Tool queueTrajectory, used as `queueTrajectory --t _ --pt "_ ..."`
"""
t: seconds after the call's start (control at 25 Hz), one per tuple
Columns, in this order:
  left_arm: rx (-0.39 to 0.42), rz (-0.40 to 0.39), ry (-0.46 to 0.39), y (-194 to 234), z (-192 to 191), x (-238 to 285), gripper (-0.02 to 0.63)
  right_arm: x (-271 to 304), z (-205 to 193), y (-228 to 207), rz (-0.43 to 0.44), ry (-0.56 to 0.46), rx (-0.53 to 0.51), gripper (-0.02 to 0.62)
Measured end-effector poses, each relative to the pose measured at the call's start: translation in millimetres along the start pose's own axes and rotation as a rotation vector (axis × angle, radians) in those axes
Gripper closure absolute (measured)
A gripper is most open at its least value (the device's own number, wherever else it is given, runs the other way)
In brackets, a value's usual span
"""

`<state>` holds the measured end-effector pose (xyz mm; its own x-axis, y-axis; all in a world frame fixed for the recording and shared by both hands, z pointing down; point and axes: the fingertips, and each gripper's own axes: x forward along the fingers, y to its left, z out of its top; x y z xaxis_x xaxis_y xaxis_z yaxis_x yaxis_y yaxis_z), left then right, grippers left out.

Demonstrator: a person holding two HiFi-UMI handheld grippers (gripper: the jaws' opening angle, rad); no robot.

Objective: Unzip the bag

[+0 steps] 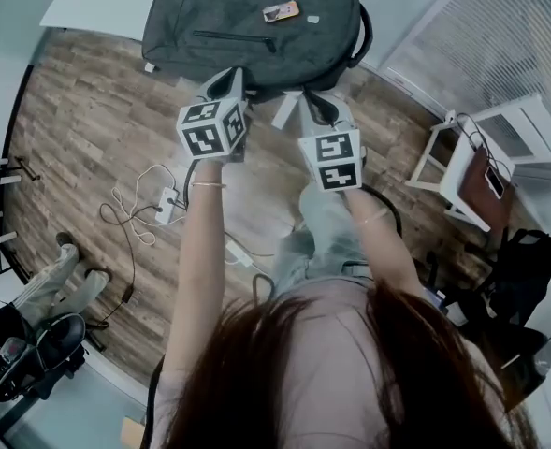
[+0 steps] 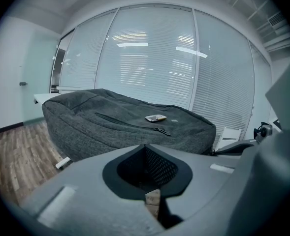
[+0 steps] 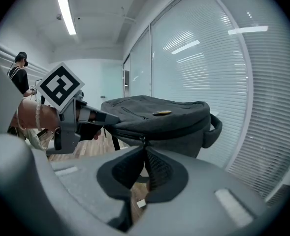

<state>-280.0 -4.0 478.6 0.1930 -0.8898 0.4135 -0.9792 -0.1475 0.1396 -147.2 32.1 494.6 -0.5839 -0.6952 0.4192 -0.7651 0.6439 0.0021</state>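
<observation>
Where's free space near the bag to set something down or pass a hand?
Free: bare table left of the bag; the bag's top left of the small card. Hand passage: over the wood floor left of the left gripper. Crowded: the bag's near edge, with both grippers, right gripper shut on the zipper pull.

You've got soft, cool daylight coming through the white slatted window blinds, and a long ceiling light strip glares overhead. Both gripper views bow hard and go black at the rims, with the near foreground blurred. The head view's dim.
</observation>
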Motion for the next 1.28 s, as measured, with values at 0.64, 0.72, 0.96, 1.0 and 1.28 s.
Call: queueTrajectory --t 0.64,0.72,0.96,1.0,1.28 --pt "-0.087 0.126 -0.029 2 0 2 0.598 -10 1 -35 0.109 0.032 -0.053 0.584" --pt "-0.092 0.152 -0.024 1 -1 2 0.597 -11 1 -40 0.125 0.035 -0.065 0.584" --pt "-0.092 0.196 -0.001 2 0 4 0.598 -14 8 -58 0.156 0.034 -0.075 0.581" --pt "-0.092 0.203 0.002 2 0 4 0.598 -15 9 -60 0.16 0.034 -0.073 0.581" --pt "-0.09 0.233 0.013 -2 -1 5 0.598 -20 6 -73 0.185 0.048 -0.105 0.583"
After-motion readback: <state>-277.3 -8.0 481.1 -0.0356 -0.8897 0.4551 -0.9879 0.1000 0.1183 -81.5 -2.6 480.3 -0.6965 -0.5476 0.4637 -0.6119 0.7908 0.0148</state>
